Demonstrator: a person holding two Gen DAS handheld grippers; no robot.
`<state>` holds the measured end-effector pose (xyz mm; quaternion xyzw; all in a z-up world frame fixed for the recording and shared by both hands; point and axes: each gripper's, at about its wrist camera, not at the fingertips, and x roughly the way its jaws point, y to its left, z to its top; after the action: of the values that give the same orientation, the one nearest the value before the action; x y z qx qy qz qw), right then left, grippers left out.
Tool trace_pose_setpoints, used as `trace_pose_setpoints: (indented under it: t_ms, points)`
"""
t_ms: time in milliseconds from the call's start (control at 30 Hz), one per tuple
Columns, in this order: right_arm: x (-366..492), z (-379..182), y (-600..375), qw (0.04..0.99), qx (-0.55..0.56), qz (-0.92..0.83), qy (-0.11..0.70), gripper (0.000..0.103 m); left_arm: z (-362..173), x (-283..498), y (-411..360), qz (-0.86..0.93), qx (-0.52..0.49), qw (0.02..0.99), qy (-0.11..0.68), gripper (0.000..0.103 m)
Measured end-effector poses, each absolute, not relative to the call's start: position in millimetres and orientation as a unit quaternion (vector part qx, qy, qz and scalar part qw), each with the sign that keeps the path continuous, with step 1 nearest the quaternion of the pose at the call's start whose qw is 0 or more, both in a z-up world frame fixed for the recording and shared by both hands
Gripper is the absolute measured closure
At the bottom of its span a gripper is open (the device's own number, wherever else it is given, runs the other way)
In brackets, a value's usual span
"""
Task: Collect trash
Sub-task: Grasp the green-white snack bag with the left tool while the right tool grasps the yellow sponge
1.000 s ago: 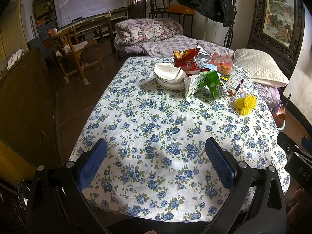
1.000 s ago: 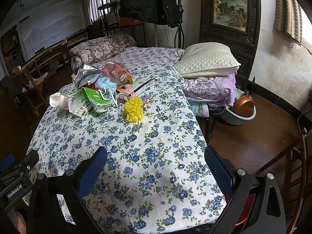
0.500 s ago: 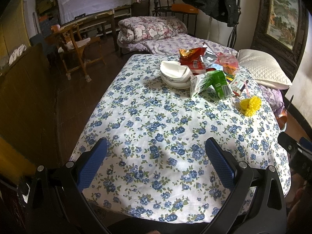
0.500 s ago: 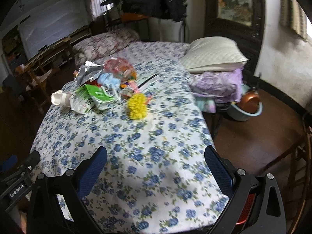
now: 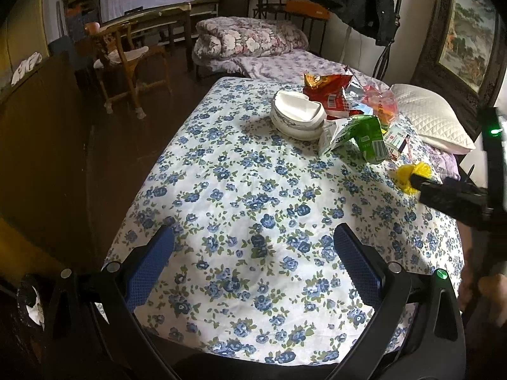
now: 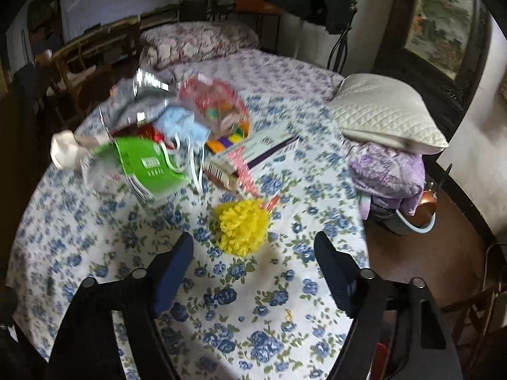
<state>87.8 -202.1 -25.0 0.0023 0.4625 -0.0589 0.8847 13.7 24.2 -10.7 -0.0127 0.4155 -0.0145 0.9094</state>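
A pile of trash lies at the far end of the flowered tablecloth (image 5: 253, 190): a green and white carton (image 5: 358, 136) (image 6: 149, 164), a red snack bag (image 5: 326, 95), a pink bag (image 6: 215, 104), small boxes (image 6: 253, 152) and a yellow pompom (image 6: 242, 226) (image 5: 412, 174). My right gripper (image 6: 253, 272) is open, just short of the yellow pompom, fingers either side of it. My left gripper (image 5: 253, 272) is open and empty over the near end of the table.
Crushed white paper bowls (image 5: 298, 117) sit beside the carton. A white pillow (image 6: 386, 114) on purple bedding lies right of the table, with a basin (image 6: 412, 218) on the floor. A wooden chair (image 5: 123, 60) and a bed with a quilt (image 5: 250, 38) stand behind.
My right gripper has moved forward over the table to the yellow pompom; its view is blurred by motion. My left gripper has shifted slightly forward and stays open.
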Motion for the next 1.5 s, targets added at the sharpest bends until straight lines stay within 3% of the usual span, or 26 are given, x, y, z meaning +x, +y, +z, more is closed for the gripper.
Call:
trace_pose_setpoints:
  t_ms: [100,167,200,633,1100,1133,1200,1233,1267,1300,1367,1500]
  points:
    - [100,-34,-201,0.878,0.008,-0.057,0.475,0.039,-11,16,22,-0.022,-0.011,0.909,0.416,0.006]
    - [111,-39,-201,0.875,0.014,-0.058,0.480,0.052,-12,16,22,-0.027,-0.013,0.908,0.418,0.006]
    - [116,-42,-202,0.872,0.027,-0.050,0.486,0.078,-13,16,21,-0.029,-0.013,0.907,0.420,0.006]
    - [29,-32,-202,0.863,0.115,-0.018,0.492,0.076,-4,89,-44,-0.072,-0.063,0.874,0.476,0.006]
    - [28,-36,-207,0.859,0.133,0.017,0.495,0.076,-32,169,-89,-0.068,-0.137,0.852,0.501,0.008]
    - [28,-36,-208,0.858,0.137,0.017,0.494,0.076,-33,170,-88,-0.068,-0.140,0.850,0.502,0.011]
    - [29,-37,-209,0.857,0.141,0.018,0.496,0.076,-36,174,-86,-0.077,-0.146,0.847,0.506,0.045]
    - [29,-38,-208,0.857,0.139,0.016,0.497,0.076,-39,176,-85,-0.084,-0.147,0.842,0.513,0.054]
    - [29,-38,-208,0.857,0.137,0.015,0.497,0.076,-40,176,-84,-0.091,-0.149,0.839,0.516,0.075]
    - [29,-39,-207,0.857,0.134,0.013,0.497,0.076,-41,176,-82,-0.107,-0.155,0.835,0.518,0.083]
    - [30,-38,-207,0.859,0.130,0.006,0.495,0.076,-38,172,-80,-0.118,-0.152,0.835,0.515,0.093]
    - [26,-32,-211,0.864,0.142,-0.002,0.482,0.076,-26,144,-65,-0.122,-0.124,0.849,0.498,0.093]
